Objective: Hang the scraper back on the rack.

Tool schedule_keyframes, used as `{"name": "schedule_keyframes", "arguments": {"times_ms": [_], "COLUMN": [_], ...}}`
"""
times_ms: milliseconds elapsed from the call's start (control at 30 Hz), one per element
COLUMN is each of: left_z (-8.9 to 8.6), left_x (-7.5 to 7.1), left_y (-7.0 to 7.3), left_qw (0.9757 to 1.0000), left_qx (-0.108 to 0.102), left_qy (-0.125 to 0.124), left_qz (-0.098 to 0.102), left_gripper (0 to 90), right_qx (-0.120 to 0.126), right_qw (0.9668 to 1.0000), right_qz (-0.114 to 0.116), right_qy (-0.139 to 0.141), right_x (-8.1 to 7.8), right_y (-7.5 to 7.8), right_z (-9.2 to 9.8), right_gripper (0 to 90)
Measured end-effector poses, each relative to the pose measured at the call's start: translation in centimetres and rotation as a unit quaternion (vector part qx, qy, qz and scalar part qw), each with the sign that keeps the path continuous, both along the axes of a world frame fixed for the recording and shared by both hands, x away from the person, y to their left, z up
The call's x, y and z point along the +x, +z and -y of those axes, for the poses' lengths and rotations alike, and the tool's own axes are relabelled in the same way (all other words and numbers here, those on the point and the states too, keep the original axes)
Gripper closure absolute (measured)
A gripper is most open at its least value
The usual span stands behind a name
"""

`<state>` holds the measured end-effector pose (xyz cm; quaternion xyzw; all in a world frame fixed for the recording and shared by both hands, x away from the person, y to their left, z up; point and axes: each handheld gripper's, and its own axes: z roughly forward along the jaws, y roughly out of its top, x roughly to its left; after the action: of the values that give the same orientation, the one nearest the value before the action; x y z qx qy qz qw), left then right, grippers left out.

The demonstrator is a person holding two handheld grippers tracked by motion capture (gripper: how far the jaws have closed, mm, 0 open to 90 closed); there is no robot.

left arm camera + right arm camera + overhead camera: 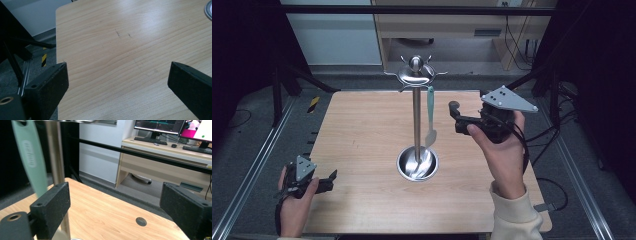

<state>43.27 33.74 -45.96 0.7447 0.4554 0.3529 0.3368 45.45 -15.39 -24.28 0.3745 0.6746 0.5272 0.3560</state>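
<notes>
The left gripper, jaws spread and empty, rests low at the wooden table's seven o'clock corner, part hidden by its hand. At centre, the steel rack stands upright; its mint spatula hangs vertical, blade down, hook obscured. At three o'clock, the raised right gripper, jaws wide, points toward the spatula.

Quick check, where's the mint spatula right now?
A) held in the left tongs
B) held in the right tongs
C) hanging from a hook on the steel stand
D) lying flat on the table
C: the mint spatula hangs from a hook on the steel stand, blade down above the base; the right tongs are open beside it, and the left tongs are open near the table's front-left corner.
</notes>
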Motion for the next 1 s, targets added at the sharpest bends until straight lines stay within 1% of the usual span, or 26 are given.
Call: {"name": "schedule_keyframes", "arguments": {"times_ms": [233, 433, 533, 733, 1000], "left_z": [0.0, 0.1, 0.0, 0.1, 0.0], "left_x": [0.0, 0.0, 0.0, 0.0, 0.0], "left_y": [0.0, 0.0, 0.1, 0.0, 0.0], "left_qw": [1.0000, 1.0000, 1.0000, 1.0000, 1.0000], "left_qx": [0.000, 0.001, -0.001, -0.001, 0.000], "left_qy": [0.003, 0.002, 0.003, 0.002, 0.006], "left_qz": [0.001, 0.001, 0.003, 0.002, 0.003], "left_gripper": [3.0, 3.0, 3.0, 2.9, 2.9], "right_qx": [0.008, -0.001, -0.004, -0.014, -0.017], "right_qw": [0.9999, 0.9997, 0.9993, 0.9981, 0.9971], "right_qz": [-0.005, -0.005, -0.005, -0.019, -0.032], "right_qy": [-0.010, -0.026, -0.037, -0.056, -0.067], "right_x": [0.4, 0.5, 0.7, 1.4, 2.1], "right_y": [-0.4, -0.7, -1.0, -2.0, -3.2], "right_z": [1.3, 2.0, 2.3, 2.9, 3.9], "right_gripper": [8.2, 9.0, 9.8, 11.0, 11.5]}}
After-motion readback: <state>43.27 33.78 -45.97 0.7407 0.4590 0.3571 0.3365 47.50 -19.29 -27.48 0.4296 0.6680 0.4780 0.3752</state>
